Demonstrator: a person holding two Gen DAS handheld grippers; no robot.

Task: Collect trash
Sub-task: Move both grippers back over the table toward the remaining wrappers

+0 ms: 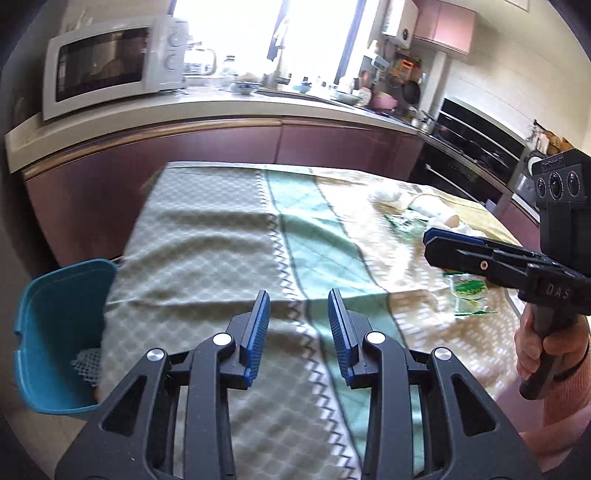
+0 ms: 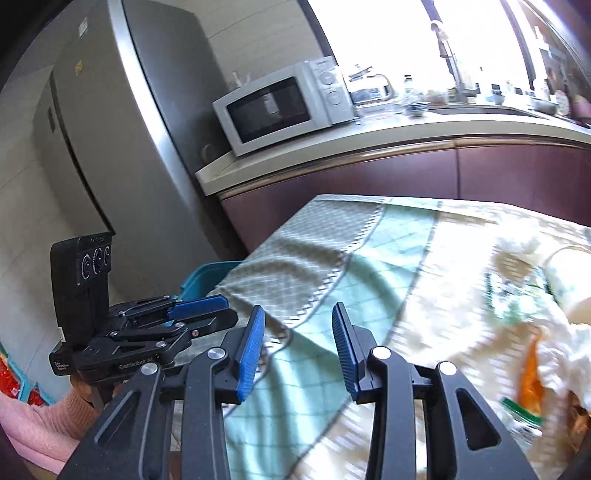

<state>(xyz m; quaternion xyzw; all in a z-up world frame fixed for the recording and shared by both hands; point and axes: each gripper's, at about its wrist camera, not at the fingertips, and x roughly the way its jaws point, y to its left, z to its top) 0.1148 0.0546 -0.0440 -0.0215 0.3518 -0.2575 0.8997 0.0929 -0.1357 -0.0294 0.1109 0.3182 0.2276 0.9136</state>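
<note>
Kitchen, daylit. Bright, overexposed window (image 1: 236,33) above a pale countertop (image 1: 207,110); maroon cabinet fronts (image 1: 229,155) below it. White microwave (image 1: 110,66) at the countertop's left end. Steel refrigerator (image 2: 122,122) left of the counter. Black oven (image 1: 476,136) at right. Table covered by a green-and-cream patterned cloth (image 1: 229,236). Pink wall cabinet (image 1: 447,22) upper right.
</note>
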